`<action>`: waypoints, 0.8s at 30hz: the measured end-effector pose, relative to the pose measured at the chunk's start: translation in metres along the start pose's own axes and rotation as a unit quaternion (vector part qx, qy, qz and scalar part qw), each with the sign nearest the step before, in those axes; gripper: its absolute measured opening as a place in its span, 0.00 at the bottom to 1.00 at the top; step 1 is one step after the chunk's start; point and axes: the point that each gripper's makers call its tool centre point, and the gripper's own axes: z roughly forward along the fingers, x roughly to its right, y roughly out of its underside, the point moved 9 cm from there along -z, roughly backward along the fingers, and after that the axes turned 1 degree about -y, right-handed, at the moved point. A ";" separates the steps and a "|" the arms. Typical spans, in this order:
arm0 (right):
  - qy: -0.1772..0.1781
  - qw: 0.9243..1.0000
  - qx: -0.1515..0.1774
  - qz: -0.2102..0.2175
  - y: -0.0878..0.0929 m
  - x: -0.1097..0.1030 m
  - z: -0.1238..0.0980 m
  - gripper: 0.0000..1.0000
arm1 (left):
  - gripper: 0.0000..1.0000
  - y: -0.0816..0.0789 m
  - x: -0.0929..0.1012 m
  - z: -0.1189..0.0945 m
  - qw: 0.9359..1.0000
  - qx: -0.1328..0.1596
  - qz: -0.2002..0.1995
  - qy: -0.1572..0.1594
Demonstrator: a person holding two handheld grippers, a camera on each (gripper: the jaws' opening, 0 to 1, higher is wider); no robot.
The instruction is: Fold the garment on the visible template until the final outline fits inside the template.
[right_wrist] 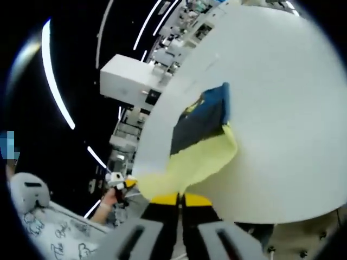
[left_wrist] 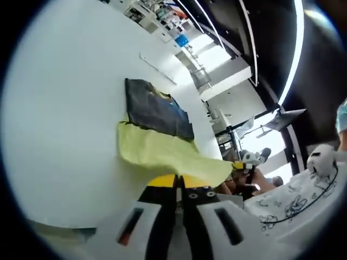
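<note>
On the white surface (left_wrist: 59, 135), both claws, left (left_wrist: 179, 187) and right (right_wrist: 180, 197), are pinching the garment (left_wrist: 162, 151) by its yellow edge, lifting it to fold over the dark half.

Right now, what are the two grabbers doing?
Left gripper: shut on the yellow garment.
Right gripper: shut on the yellow garment too.
</note>
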 end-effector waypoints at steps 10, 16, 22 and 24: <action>-0.040 0.997 0.060 -0.002 -0.049 -0.007 0.009 0.00 | 0.00 -0.028 0.006 0.016 0.996 0.084 0.036 -0.006; -0.050 0.994 0.088 -0.032 -0.075 -0.012 0.008 0.00 | 0.00 -0.053 0.018 0.027 0.993 0.102 0.064 -0.010; -0.065 0.989 0.127 -0.043 -0.104 -0.013 0.009 0.00 | 0.00 -0.086 0.026 0.029 0.986 0.151 0.074 -0.019; -0.067 0.987 0.137 -0.045 -0.113 -0.014 0.013 0.00 | 0.00 -0.099 0.026 0.034 0.983 0.162 0.086 -0.018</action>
